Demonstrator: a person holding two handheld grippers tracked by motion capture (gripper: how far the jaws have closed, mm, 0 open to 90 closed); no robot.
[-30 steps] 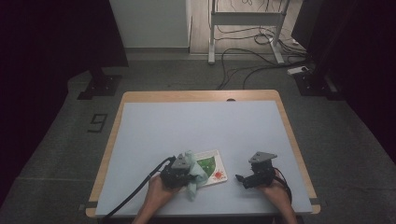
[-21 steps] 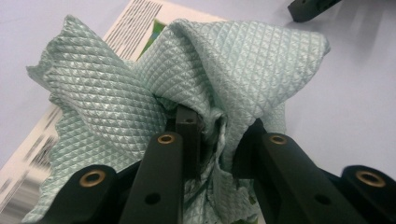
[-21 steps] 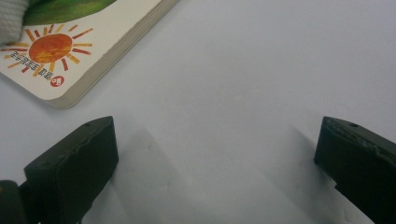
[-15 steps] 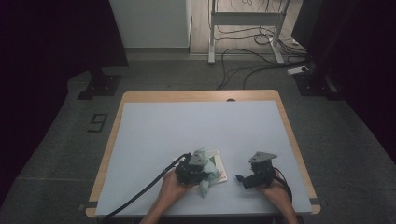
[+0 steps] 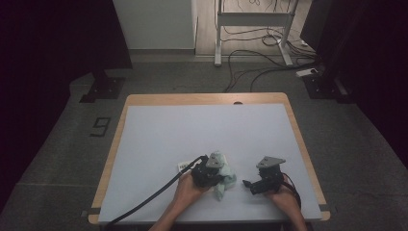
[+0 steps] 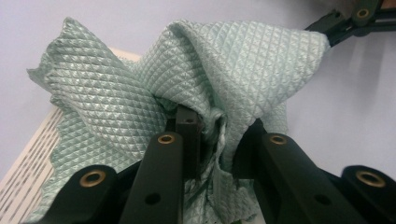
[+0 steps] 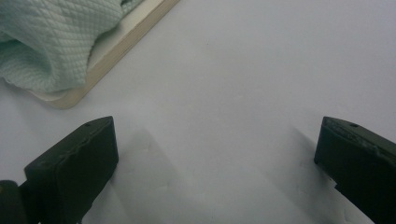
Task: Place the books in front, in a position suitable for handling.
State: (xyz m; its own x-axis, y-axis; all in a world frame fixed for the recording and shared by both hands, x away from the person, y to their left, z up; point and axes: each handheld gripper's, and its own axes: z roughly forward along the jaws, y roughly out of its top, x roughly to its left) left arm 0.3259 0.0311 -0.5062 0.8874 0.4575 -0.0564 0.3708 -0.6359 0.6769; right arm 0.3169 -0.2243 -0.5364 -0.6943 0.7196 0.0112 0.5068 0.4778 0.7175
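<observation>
Cloth (image 6: 116, 102) pinched in left gripper (image 5: 208, 169); right gripper (image 5: 263, 179) wide open, empty; pale table (image 5: 192, 130), dark room.

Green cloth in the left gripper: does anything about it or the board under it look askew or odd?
Nothing damaged. The green cloth is bunched, pinched in the left gripper, and drapes over the flat board, hiding most of it. Right gripper rests open on the table.

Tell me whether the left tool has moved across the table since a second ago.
Yes. The left tool, shut on the green cloth, has slid rightward over the flat board, toward the resting right tool.
</observation>
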